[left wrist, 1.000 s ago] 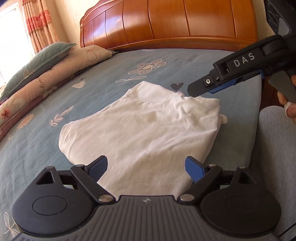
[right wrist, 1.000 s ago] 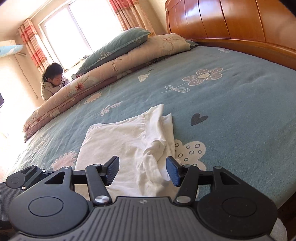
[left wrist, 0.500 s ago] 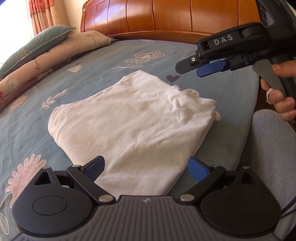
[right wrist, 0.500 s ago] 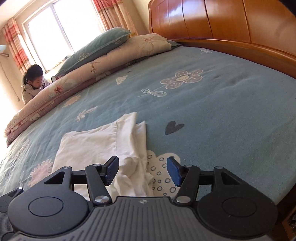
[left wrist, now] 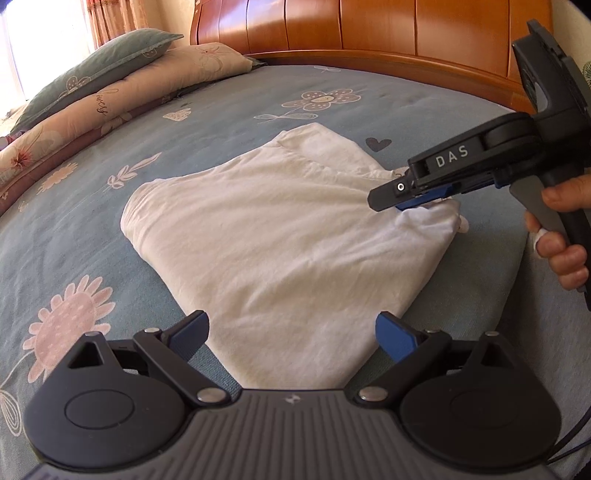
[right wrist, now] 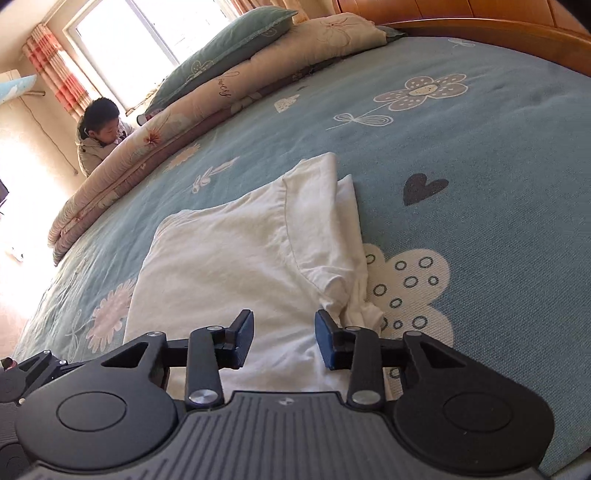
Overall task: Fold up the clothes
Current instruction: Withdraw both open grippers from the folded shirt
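Garment (left wrist: 280,243), white and folded, flat on the blue flowered bedspread (left wrist: 424,110). In the left wrist view it lies straight ahead of the left gripper (left wrist: 291,334), whose blue-padded jaws are spread wide, the near corner of the cloth between them with no contact. The same view shows the right gripper (left wrist: 417,197) from the side at the garment's far right corner, its tips down at bunched cloth, held by a hand (left wrist: 561,240) on the trigger; jaw spacing cannot be read from this angle. The right wrist view supplies it: the right gripper (right wrist: 284,341) has its pads apart, cloth between them, the crumpled sleeve end just beside the right-hand pad (right wrist: 327,341). Only this view shows a seated person (right wrist: 99,136) beyond the rolled quilt (right wrist: 207,114) and pillow (right wrist: 221,51), far ahead-left. Only the left view shows the wooden headboard (left wrist: 369,29) in full, beyond the garment.
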